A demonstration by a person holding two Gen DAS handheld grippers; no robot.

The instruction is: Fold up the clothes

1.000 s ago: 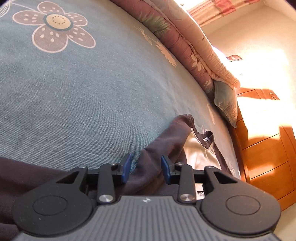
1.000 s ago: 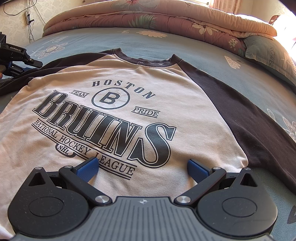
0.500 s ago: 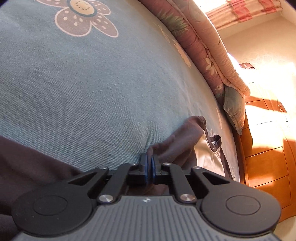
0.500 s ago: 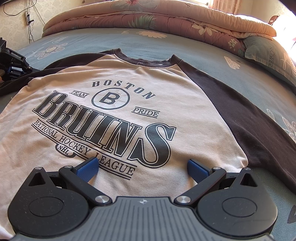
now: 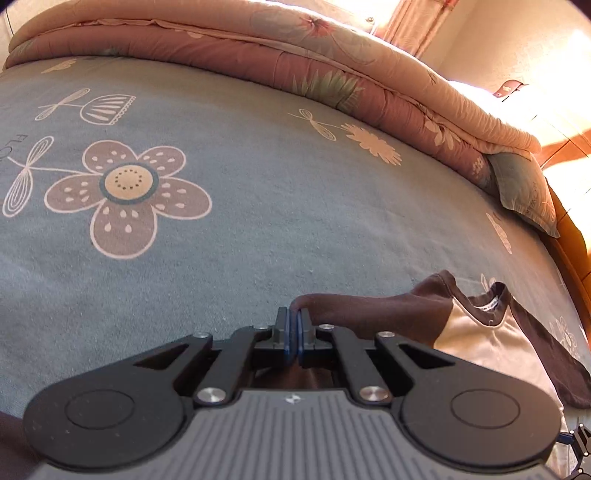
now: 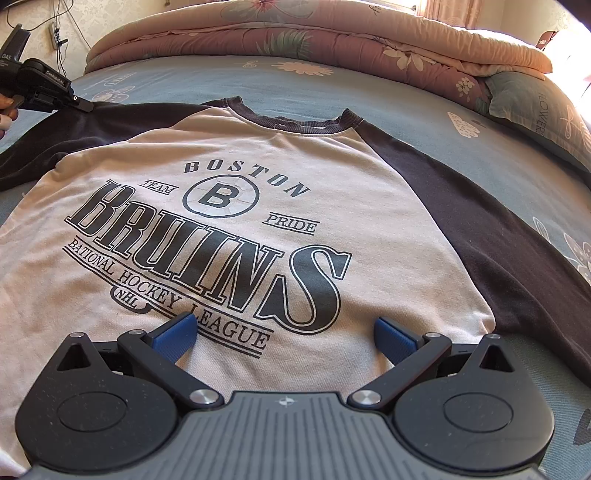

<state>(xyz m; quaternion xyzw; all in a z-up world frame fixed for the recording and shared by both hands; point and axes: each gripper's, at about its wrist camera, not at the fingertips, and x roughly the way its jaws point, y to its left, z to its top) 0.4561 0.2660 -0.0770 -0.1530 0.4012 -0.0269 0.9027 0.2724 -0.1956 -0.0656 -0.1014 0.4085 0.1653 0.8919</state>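
One shirt (image 6: 236, 229) lies face up and flat on the bed (image 5: 258, 221), collar (image 6: 295, 123) toward 12 o'clock, hem toward the right gripper. Its cream body carries a dark "Boston Bruins" print; both sleeves are dark.

At 10 o'clock in the right wrist view, the left gripper (image 6: 83, 106) sits at the shirt's left shoulder seam, held by a hand (image 6: 7, 109) at the frame edge. In its own view the left gripper (image 5: 294, 334) has its blue pads pressed together on a fold of the dark left sleeve (image 5: 369, 314), which rises in a ridge from the pads toward the collar at 3 o'clock. Open sheet lies all around from 9 to 1 o'clock.

The right gripper (image 6: 284, 338) stands spread wide over the lower chest, one blue pad at each side of the word "LEAGUE", holding nothing. The right sleeve (image 6: 498, 243) runs out flat toward 4 o'clock, with bare sheet beyond it.

Count: one shirt, two grippers, one quilt (image 6: 314, 40), one pillow (image 6: 543, 110).

The bed has a blue-grey sheet with flower prints. The pink quilt is folded along the far edge at 12 o'clock, the pillow tucked below its right end. A wooden bed frame (image 5: 569, 243) edges the right side. Cables (image 6: 55, 26) hang on the wall at 11 o'clock. Sunlight falls from 1 o'clock.
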